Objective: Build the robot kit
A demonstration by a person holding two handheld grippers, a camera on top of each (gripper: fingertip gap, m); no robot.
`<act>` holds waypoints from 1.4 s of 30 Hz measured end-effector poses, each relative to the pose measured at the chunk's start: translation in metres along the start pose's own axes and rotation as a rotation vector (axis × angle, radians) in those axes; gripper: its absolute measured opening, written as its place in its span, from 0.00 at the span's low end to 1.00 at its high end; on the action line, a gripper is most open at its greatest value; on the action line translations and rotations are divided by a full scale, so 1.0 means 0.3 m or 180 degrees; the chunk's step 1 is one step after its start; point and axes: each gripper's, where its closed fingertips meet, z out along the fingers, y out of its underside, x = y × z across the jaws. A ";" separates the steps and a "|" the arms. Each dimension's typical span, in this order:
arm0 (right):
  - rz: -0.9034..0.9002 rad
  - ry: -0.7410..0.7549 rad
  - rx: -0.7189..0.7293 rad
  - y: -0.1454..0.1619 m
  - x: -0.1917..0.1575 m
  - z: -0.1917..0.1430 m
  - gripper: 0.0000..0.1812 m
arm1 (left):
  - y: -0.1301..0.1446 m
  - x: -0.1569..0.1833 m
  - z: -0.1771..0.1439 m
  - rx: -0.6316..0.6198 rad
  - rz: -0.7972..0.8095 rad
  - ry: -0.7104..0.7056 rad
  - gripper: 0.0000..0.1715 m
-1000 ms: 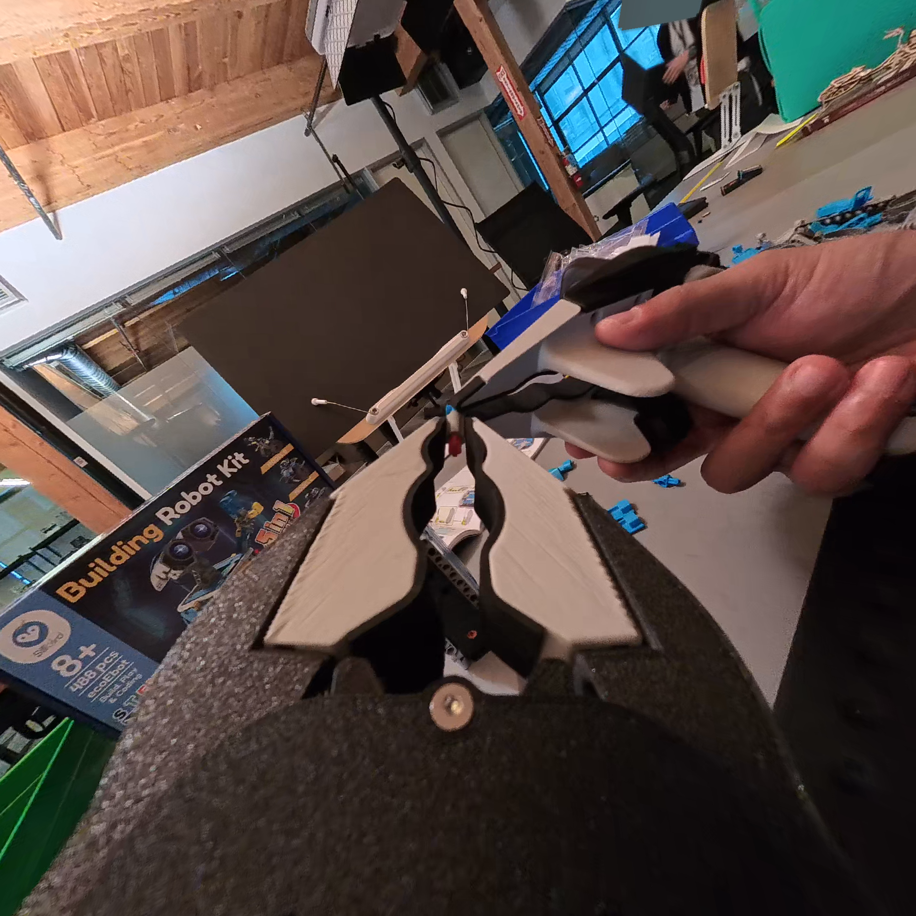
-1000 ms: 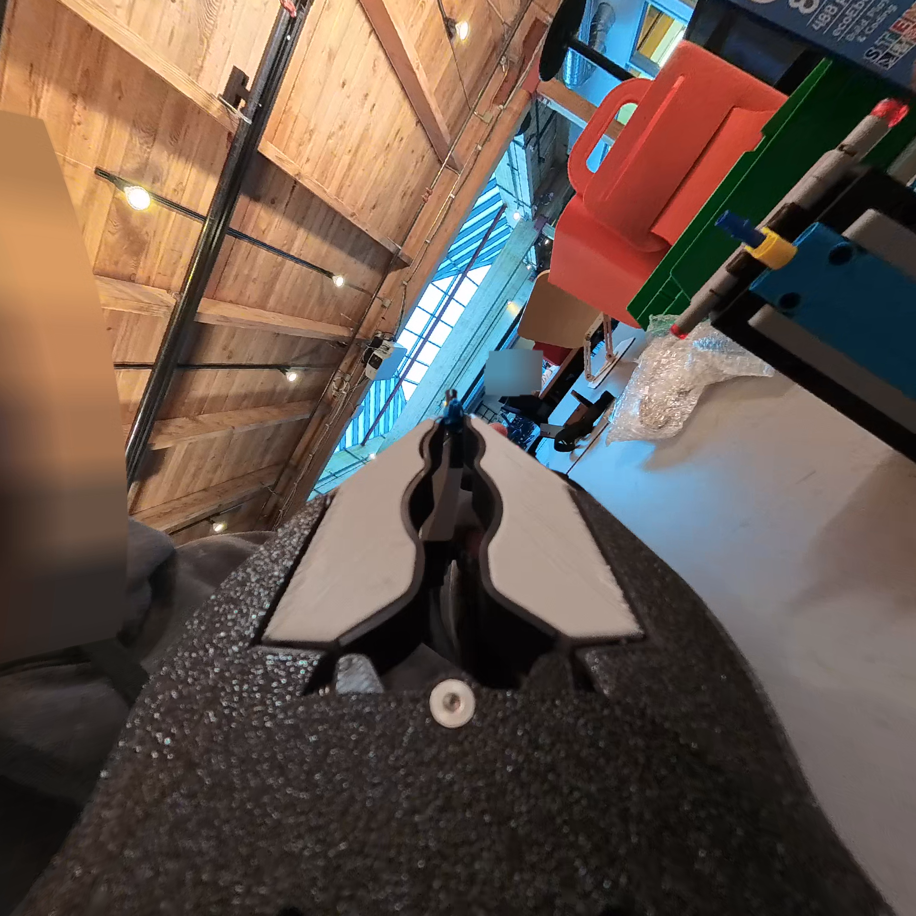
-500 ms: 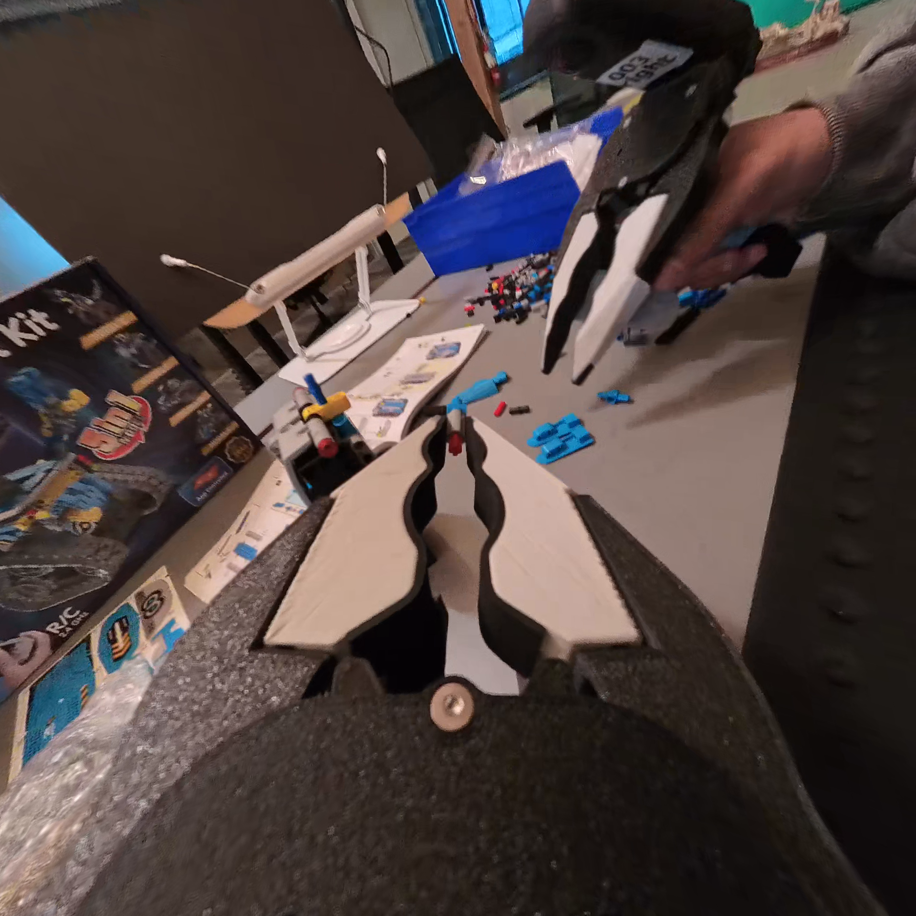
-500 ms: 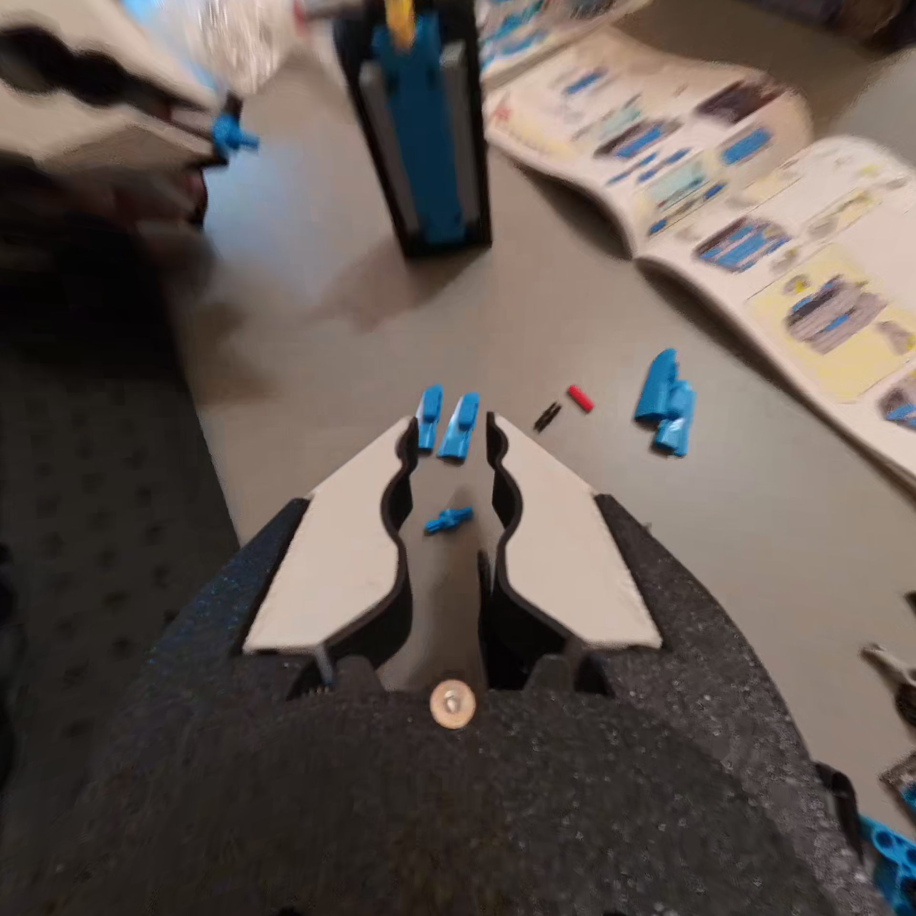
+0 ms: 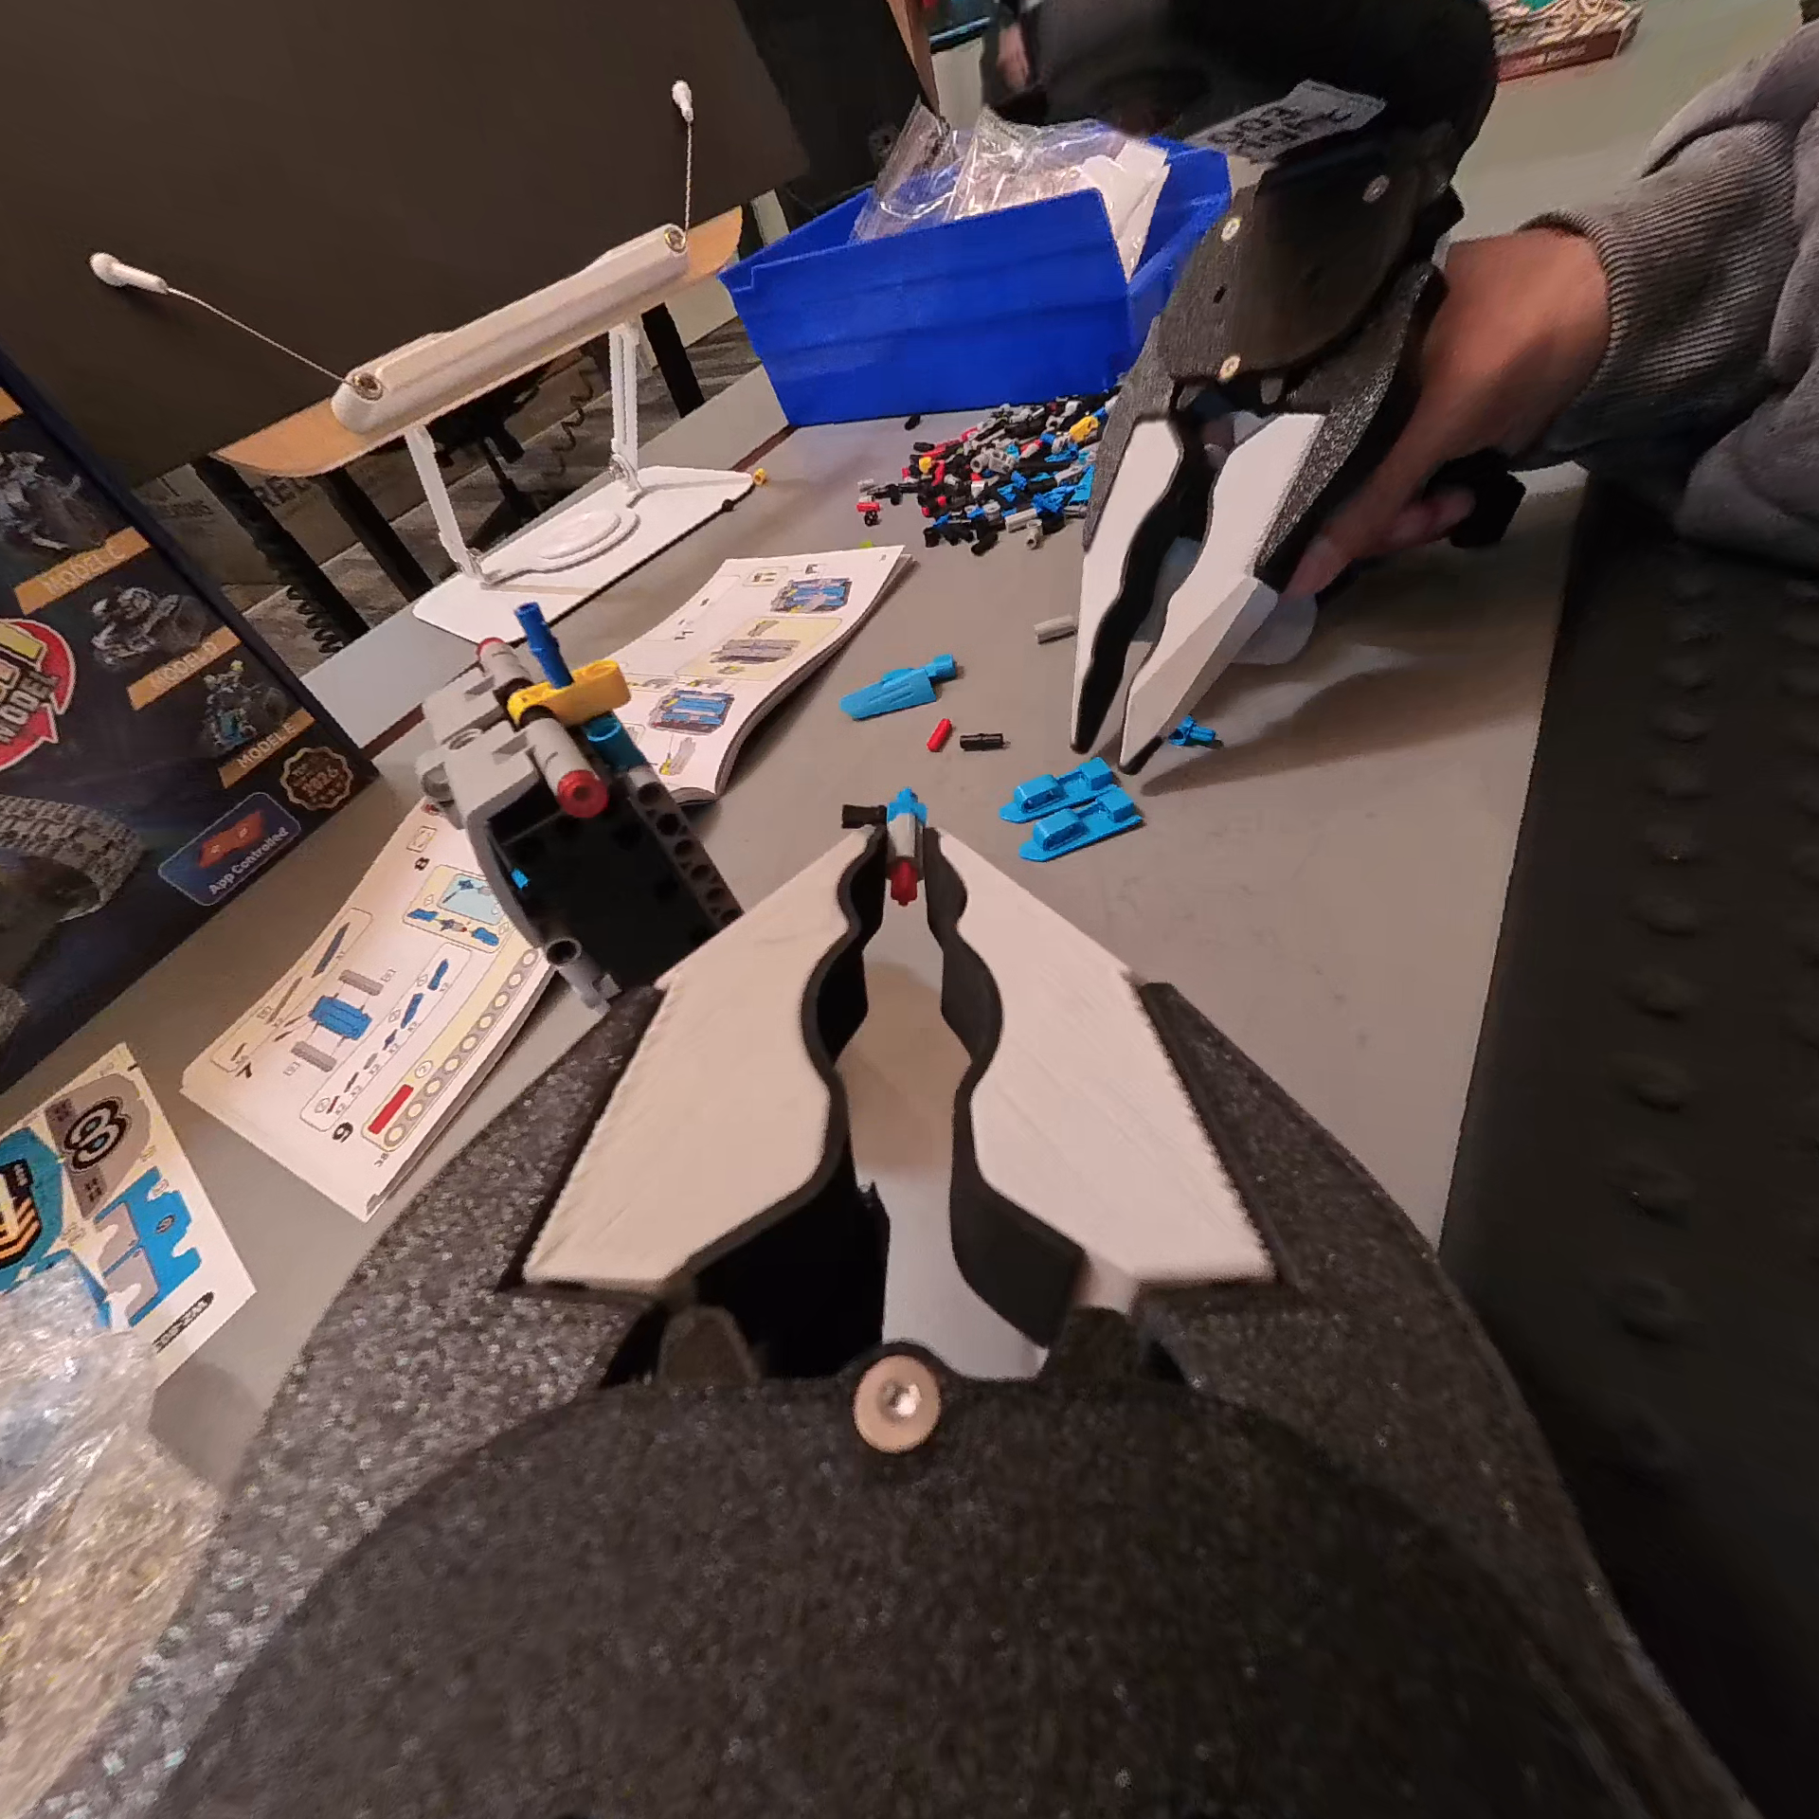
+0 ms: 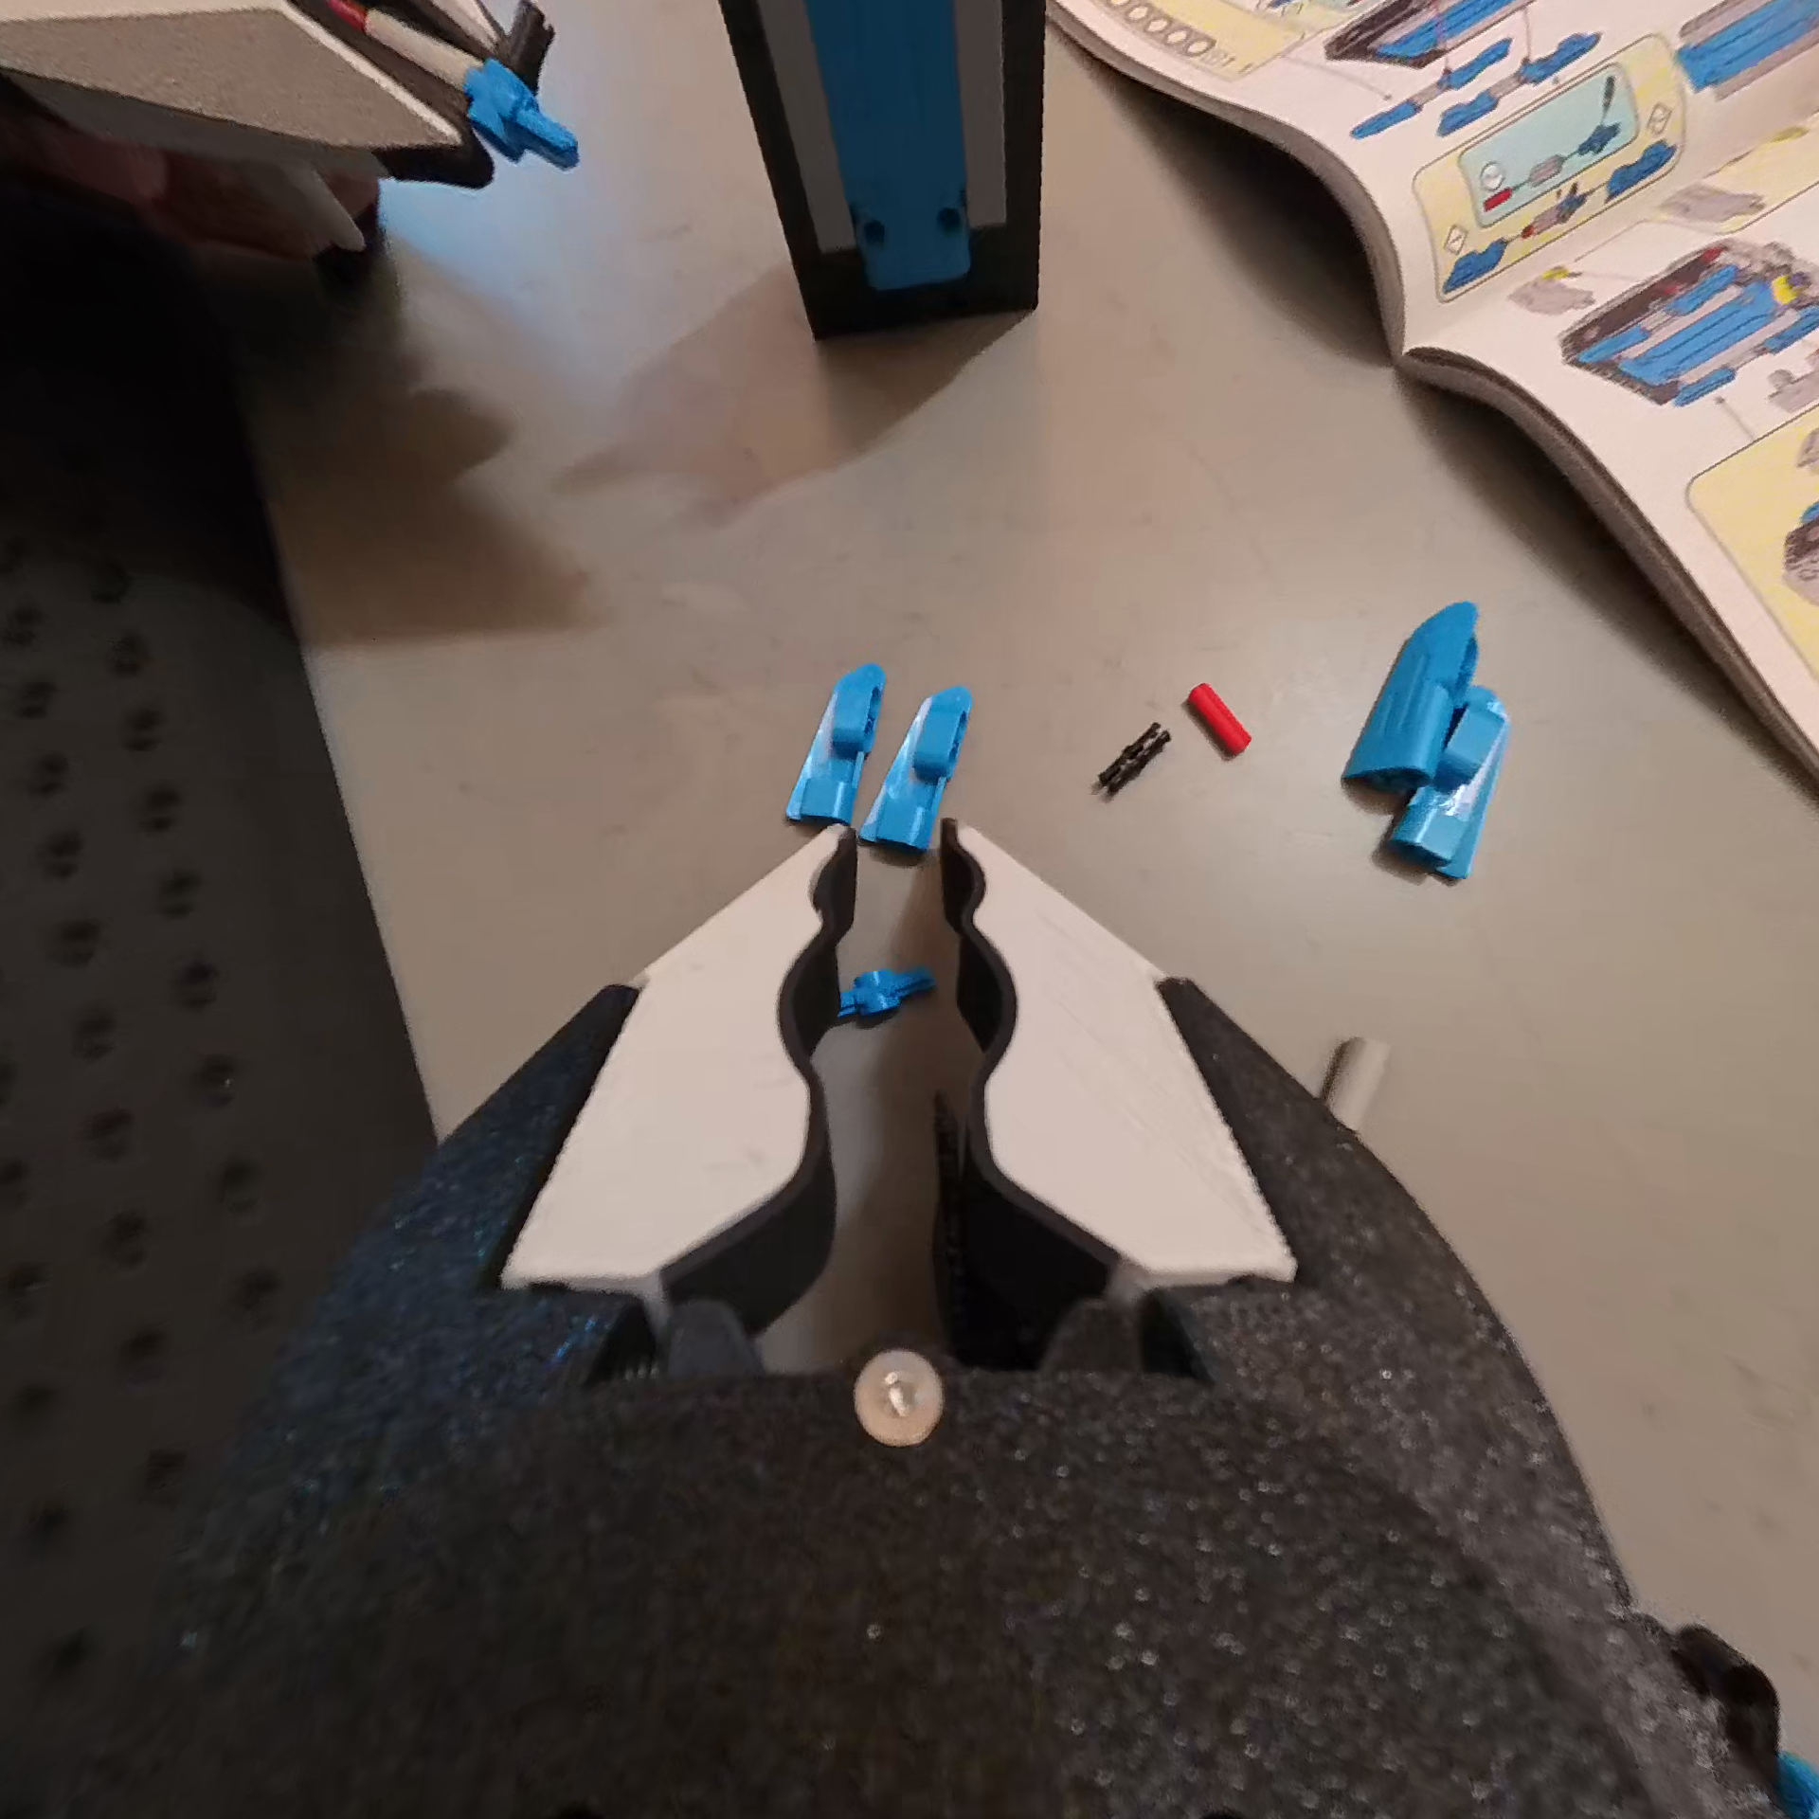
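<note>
- The left gripper [image 5: 898, 845] is clamped narrowly on a small axle piece [image 5: 902, 848] with a red end, grey shaft and blue connector, held above the grey table [image 5: 1329, 886].
- The right gripper [image 6: 894, 837] points down at the table, its jaws a narrow gap apart and holding nothing; a small blue pin [image 6: 883, 992] lies on the table between its fingers.
- Just past its tips lie two blue wedge pieces [image 6: 881, 753] side by side.
- Further right sit a black pin [image 6: 1132, 756], a red bush [image 6: 1219, 720] and a larger blue fairing piece [image 6: 1427, 738].
- A black-and-blue block assembly [image 6: 906, 167] stands beyond, beside an open instruction booklet [image 6: 1575, 246].
- Far back are a pile of loose parts [image 5: 994, 482] and a blue bin [image 5: 945, 295].
</note>
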 end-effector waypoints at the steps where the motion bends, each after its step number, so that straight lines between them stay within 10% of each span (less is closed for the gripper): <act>1: 0.0004 -0.0009 -0.0002 0.000 0.000 0.001 0.09 | -0.001 0.000 0.000 0.0003 -0.0003 0.0002 0.04; 42: 0.0123 0.0437 -0.0508 -0.019 0.018 0.049 0.05 | -0.002 0.011 -0.006 0.0017 -0.0058 0.0098 0.04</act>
